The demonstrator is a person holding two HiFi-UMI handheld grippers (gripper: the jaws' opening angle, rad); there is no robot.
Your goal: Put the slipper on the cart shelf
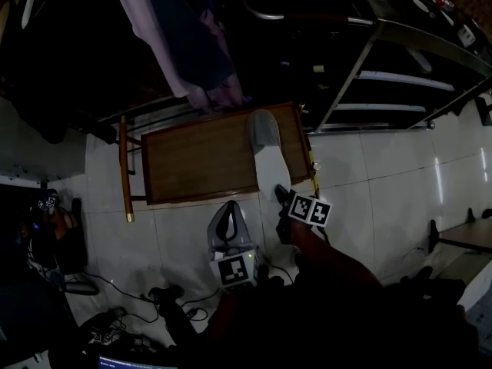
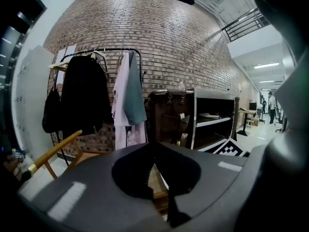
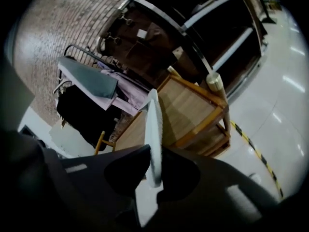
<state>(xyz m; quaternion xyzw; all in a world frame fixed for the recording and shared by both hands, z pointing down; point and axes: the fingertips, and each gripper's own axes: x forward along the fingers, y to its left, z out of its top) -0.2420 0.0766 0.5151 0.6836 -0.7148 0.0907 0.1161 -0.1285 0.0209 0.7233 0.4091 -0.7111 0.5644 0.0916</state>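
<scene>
Right hand-held gripper [image 3: 155, 149]: clamped on the slipper [image 3: 152, 115]. Sole edge-on between the jaws, pads pressed to both faces at the heel end.

Left hand-held gripper [image 2: 155, 145]: jaws together, nothing between them. Just short of the near edge of the tabletop [image 1: 200, 164], left of the right one.

Slipper position: toe over the tabletop's right edge, close to the far right corner. Heel off the near edge, in the grip. Contact with the wood not readable from above.

Long axis: straight out from the right hand-held gripper, heel nearest, toe farthest, roughly parallel to the tabletop's right edge.

Cart shelf [image 1: 403, 79]: beyond the tabletop's right edge, up and to the right of the toe, well apart from it. Nearer to the right hand-held gripper than to the left.

Judged next move: lift clear of the tabletop, swing right across the right edge, lead with the toe, level the sole before entry between the shelf boards. Left hand-held gripper probably not needed. Likely snag for the long toe: slanted frame post [image 1: 347, 78] at the shelf front.
</scene>
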